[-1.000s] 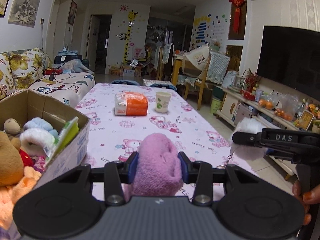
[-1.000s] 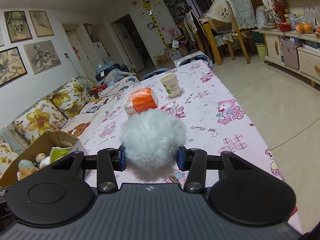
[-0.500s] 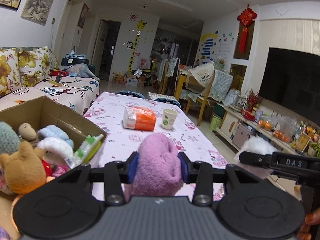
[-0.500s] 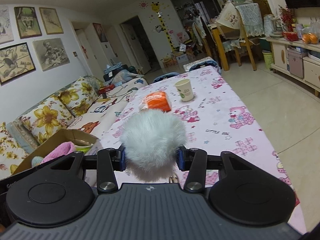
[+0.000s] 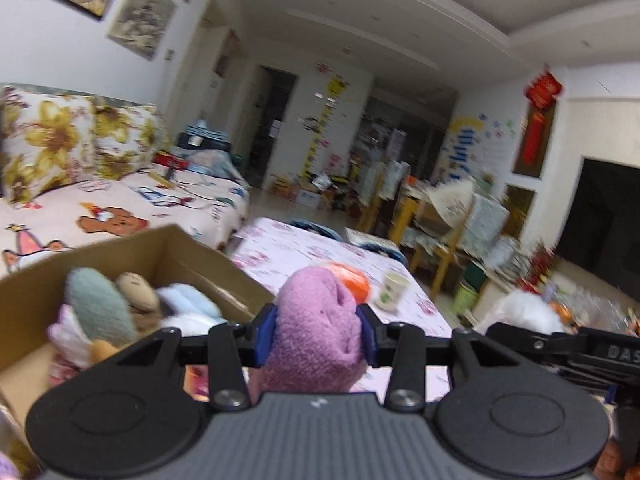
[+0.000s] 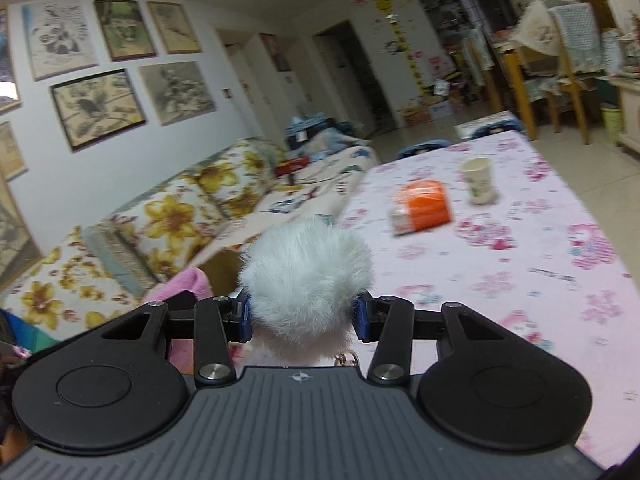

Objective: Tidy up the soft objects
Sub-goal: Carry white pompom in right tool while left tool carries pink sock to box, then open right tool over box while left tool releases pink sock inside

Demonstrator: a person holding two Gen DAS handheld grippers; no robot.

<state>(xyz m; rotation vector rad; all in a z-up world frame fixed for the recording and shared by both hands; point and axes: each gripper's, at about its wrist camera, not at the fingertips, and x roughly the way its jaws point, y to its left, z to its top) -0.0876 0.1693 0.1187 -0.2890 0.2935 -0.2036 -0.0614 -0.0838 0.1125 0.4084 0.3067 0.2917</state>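
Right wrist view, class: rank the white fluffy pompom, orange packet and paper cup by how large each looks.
1. White fluffy pompom, though it is nearest the camera, so its true size is unsure.
2. Orange packet.
3. Paper cup.

Left wrist view: camera sits just behind the left gripper (image 5: 318,334), close above its own black body, facing down the room toward the far doorway, tilted slightly down, with the cardboard box (image 5: 192,264) near at lower left. Right wrist view: camera sits just behind the right gripper (image 6: 302,314), facing the same way but angled toward the sofa (image 6: 168,220) wall. Both views share the pink table (image 5: 288,252) (image 6: 520,256), orange pack (image 5: 354,284) (image 6: 422,204), paper cup (image 5: 394,290) (image 6: 478,180) and sofa.
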